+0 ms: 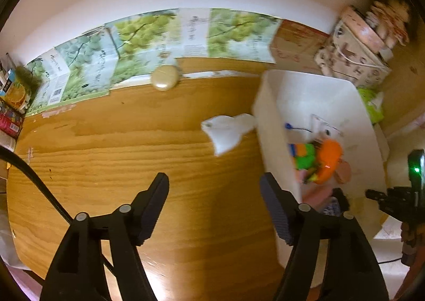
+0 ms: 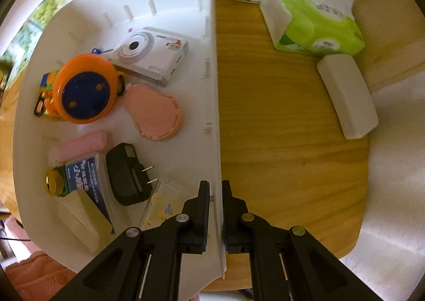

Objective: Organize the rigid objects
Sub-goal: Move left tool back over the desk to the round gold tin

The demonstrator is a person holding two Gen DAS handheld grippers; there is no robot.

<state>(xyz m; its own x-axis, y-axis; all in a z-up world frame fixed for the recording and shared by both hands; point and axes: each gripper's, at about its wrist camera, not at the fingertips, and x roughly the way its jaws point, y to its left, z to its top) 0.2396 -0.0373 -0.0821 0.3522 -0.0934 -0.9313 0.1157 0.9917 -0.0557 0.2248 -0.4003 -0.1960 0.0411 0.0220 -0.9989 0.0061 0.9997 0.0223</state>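
Bin wall clamped between right jaws

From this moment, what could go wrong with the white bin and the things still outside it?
1. The right tongs pinch only the thin wall of the white bin. A pull could tip the bin, and the camera and charger inside might slide.
2. The left tongs are open over bare table, one finger close to the bin's side; a careless sweep may knock it.
3. The round beige object sits near the table's far edge and could be pushed off.
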